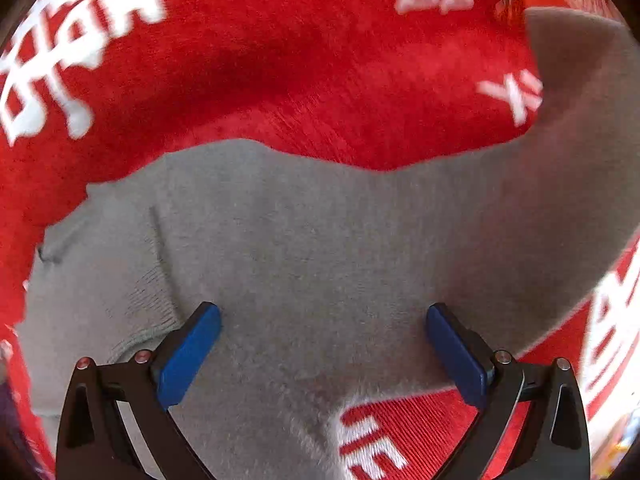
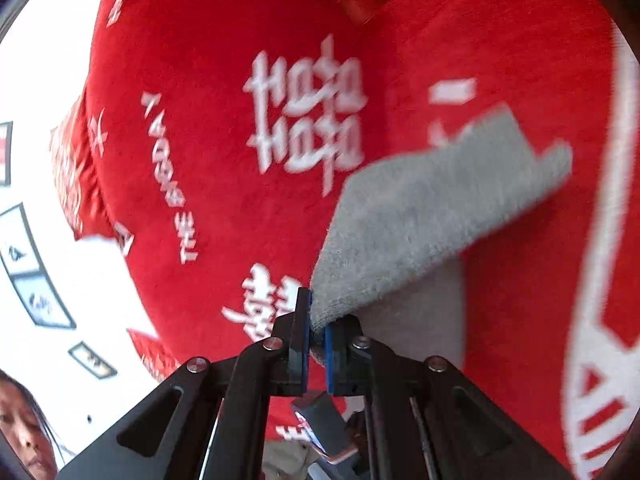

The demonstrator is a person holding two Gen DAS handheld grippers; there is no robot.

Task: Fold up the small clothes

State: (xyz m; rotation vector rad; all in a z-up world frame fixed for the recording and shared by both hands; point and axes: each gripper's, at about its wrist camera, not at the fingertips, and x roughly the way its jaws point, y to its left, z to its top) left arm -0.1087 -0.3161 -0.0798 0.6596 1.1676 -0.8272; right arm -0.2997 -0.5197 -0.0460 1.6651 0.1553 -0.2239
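A small grey knit garment [image 1: 320,248] lies spread on a red blanket [image 1: 260,60] with white characters. My left gripper [image 1: 323,316] is open, its blue pads [image 1: 188,356] just above the garment's near part, holding nothing. In the right wrist view my right gripper [image 2: 317,332] is shut on a corner of the grey garment [image 2: 420,224] and lifts it off the red blanket [image 2: 224,152]. The lifted cloth hangs away to the upper right.
The red blanket fills both views. At the left of the right wrist view there is a white wall with framed pictures [image 2: 28,264] and a person's face [image 2: 20,436] at the bottom left corner.
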